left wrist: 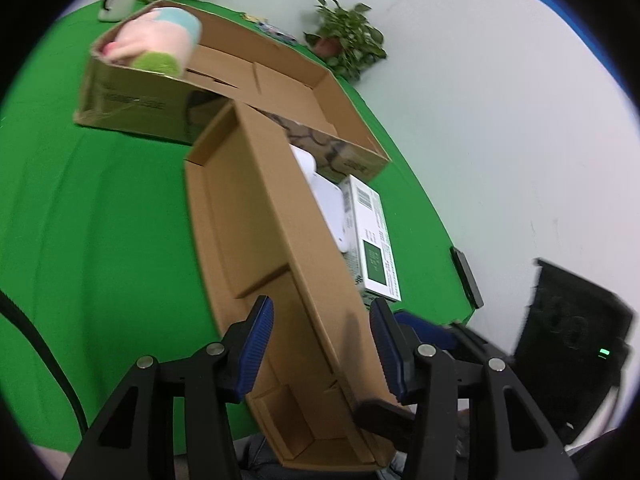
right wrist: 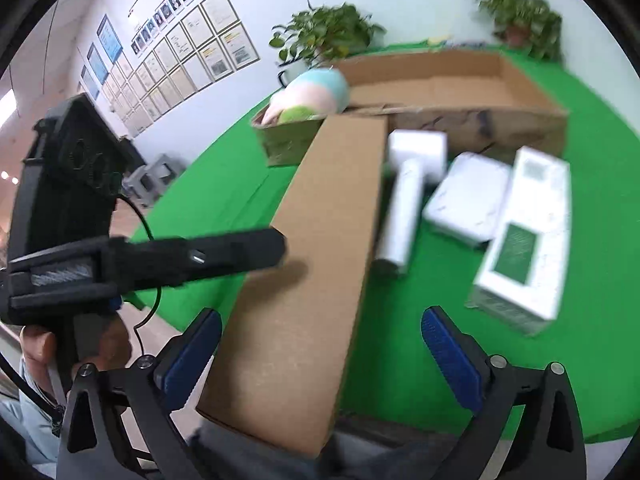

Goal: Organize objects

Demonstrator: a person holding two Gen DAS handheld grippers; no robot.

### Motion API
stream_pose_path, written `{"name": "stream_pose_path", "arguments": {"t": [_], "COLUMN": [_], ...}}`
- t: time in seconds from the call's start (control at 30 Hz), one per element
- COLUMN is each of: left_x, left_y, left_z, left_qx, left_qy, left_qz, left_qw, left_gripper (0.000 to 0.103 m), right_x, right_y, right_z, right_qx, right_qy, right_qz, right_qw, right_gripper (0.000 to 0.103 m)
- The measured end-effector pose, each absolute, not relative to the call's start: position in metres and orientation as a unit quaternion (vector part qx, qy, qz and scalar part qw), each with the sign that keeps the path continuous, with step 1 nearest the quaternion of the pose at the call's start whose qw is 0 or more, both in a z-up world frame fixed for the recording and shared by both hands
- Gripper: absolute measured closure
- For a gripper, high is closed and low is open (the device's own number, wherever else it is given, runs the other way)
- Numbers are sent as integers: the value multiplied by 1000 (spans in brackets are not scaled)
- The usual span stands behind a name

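A long shallow cardboard box [left wrist: 248, 216] stands tilted on its side, its near end past the table's edge. My left gripper [left wrist: 320, 304] straddles one of its thin walls, one pad inside and one outside, with gaps showing on both sides. In the right wrist view one of the left gripper's fingers [right wrist: 240, 250] lies over the box's brown outer face [right wrist: 320, 220]. My right gripper [right wrist: 320, 314] is spread wide around the box's near end, and its right pad stands well off the box.
A big open carton [right wrist: 520, 92] at the back holds a pastel plush toy [right wrist: 312, 92]. On the green cloth lie a white handled device [right wrist: 404, 208], a flat white box [right wrist: 466, 200] and a white-and-green carton [right wrist: 524, 240]. Potted plants [right wrist: 324, 36] stand along the wall.
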State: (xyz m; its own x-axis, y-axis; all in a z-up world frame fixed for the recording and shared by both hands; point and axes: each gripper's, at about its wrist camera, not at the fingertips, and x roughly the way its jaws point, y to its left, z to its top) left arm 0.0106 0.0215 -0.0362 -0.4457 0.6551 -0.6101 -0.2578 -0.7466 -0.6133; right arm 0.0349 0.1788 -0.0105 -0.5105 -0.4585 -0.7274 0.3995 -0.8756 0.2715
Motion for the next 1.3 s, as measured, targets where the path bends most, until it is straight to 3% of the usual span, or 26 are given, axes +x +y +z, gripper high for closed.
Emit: {"name": "stream_pose_path", "arguments": {"t": [0.17, 0.2, 0.23, 0.27, 0.37, 0.47, 0.53, 0.7, 0.87, 0.93, 1.0, 1.17, 1.23, 1.3], "left_x": [8, 7, 5, 2, 0, -1, 3, 20, 17, 15, 15, 21, 22, 20], "left_y": [30, 33, 37, 44, 53, 53, 50, 18, -7, -12, -16, -41, -51, -52], "left_z": [-34, -32, -31, -30, -26, -26, -25, -21, -42, -51, -54, -48, -47, -50], "left_qx": [-441, -439, -438, -435, -430, -432, -429, -411, -438, -447, -449, -436, -436, -445], "left_qy": [-221, -221, -218, -209, -188, -194, -184, -164, -170, -180, -188, -192, -197, -190], "left_qz": [821, 819, 819, 822, 828, 822, 826, 858, 859, 854, 851, 863, 863, 860], "left_qw": [288, 295, 301, 302, 305, 317, 315, 260, 205, 198, 196, 170, 163, 164], "left_gripper": [54, 54, 54, 54, 54, 54, 54, 54, 54, 54, 54, 54, 54, 54], "right_x": [55, 56, 55, 56, 46, 32, 27, 27, 37, 38, 37, 40, 36, 34], "right_y": [165, 159, 157, 156, 166, 195, 206, 222, 212, 196, 186, 139, 136, 141], "right_z": [1, -2, -3, -6, -14, -28, -37, -42, -17, -15, -18, -33, -34, -32], "right_qx": [411, 412, 414, 422, 432, 454, 461, 464, 419, 421, 431, 462, 457, 452], "right_qy": [31, 42, 41, 35, -21, -147, -185, -183, -123, -100, -94, -109, -104, -104], "right_qz": [-875, -874, -872, -869, -864, -830, -818, -828, -863, -863, -858, -815, -825, -837], "right_qw": [253, 253, 256, 258, 258, 290, 291, 255, 254, 260, 264, 332, 317, 289], "right_gripper": [4, 12, 27, 31, 34, 38, 36, 29, 32, 50, 56, 56, 43, 41]}}
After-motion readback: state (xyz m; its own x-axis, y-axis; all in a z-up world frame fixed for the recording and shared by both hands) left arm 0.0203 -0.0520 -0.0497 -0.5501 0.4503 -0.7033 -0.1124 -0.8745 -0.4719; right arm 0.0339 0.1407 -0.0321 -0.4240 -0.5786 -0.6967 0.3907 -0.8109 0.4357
